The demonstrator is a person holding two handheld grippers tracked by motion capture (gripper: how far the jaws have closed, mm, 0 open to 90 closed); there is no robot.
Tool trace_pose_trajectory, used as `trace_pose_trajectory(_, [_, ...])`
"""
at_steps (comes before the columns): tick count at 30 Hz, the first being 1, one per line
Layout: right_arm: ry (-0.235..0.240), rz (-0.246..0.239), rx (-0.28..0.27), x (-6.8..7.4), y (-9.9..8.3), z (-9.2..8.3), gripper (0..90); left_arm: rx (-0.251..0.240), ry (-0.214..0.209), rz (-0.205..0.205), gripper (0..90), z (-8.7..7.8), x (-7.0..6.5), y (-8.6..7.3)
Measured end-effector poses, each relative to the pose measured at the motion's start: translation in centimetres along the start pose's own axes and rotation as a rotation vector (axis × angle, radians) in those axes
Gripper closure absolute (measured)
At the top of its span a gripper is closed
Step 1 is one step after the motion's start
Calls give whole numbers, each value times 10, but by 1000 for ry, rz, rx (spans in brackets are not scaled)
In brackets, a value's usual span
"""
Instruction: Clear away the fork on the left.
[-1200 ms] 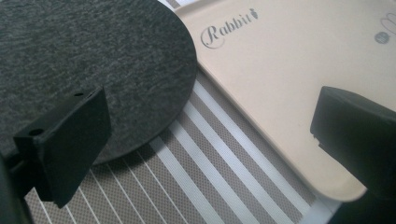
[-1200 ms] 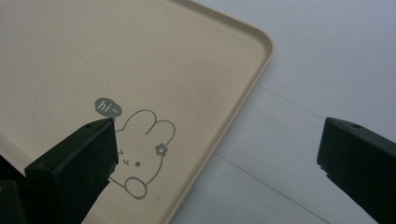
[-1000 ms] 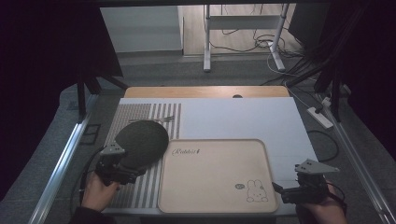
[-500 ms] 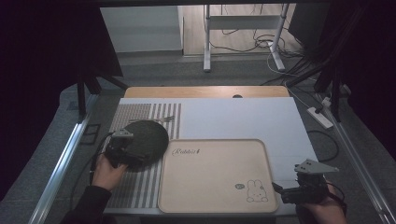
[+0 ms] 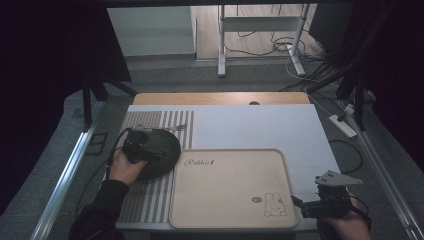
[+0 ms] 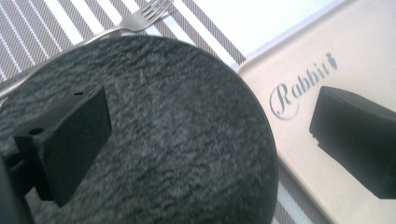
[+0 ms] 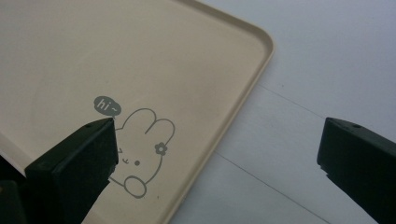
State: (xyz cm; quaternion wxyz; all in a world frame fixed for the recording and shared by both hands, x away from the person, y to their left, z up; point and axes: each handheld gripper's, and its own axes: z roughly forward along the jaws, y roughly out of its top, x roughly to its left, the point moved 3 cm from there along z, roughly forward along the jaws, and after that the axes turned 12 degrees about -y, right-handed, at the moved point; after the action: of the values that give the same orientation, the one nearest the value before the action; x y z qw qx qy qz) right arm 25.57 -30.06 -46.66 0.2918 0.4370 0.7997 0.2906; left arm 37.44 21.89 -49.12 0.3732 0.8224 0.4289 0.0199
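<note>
A round black stone-textured plate [image 5: 162, 145] lies on a striped placemat [image 5: 145, 200], its right edge against a beige tray [image 5: 230, 190] printed with "Rabbit" and a bunny. My left gripper [image 5: 142, 142] hovers open over the plate's left part. In the left gripper view, one jaw stands above the plate [image 6: 187, 140] and the other above the tray [image 6: 299, 65]. My right gripper [image 5: 325, 202] is open at the tray's near right corner, its jaws straddling the tray rim [image 7: 243, 93] next to the bunny print [image 7: 140, 154]. Neither gripper holds anything.
A metal fork [image 5: 175, 128] lies on the placemat just behind the plate, also seen in the left gripper view as a fork [image 6: 140, 18]. A white sheet [image 5: 250, 125] covers the table behind and right of the tray. Metal rails run along both table sides.
My left gripper has moved forward from the plate's near left edge to over the plate. The right gripper has stayed put.
</note>
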Motion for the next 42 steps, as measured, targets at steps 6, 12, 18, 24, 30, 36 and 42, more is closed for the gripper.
trace_pose_trajectory(6, [0,-1,2,0,0,0,0,7,-10,-4,0,11,10,14])
trace_pose_trajectory(12, [2,-1,2,0,0,0,0,14,-19,-3,0,21,14,26])
trace_pose_trajectory(18, [4,-2,3,0,0,0,0,21,-23,-1,0,32,22,37])
trace_pose_trajectory(24, [6,-1,2,0,0,0,0,46,-11,3,2,42,29,44])
trace_pose_trajectory(30, [7,-1,2,0,0,0,0,62,3,10,110,48,40,51])
trace_pose_trajectory(36, [9,-3,4,0,0,0,0,60,-4,-18,543,53,54,59])
trace_pose_trajectory(42, [13,-4,3,0,0,0,0,96,6,-16,891,64,62,68])
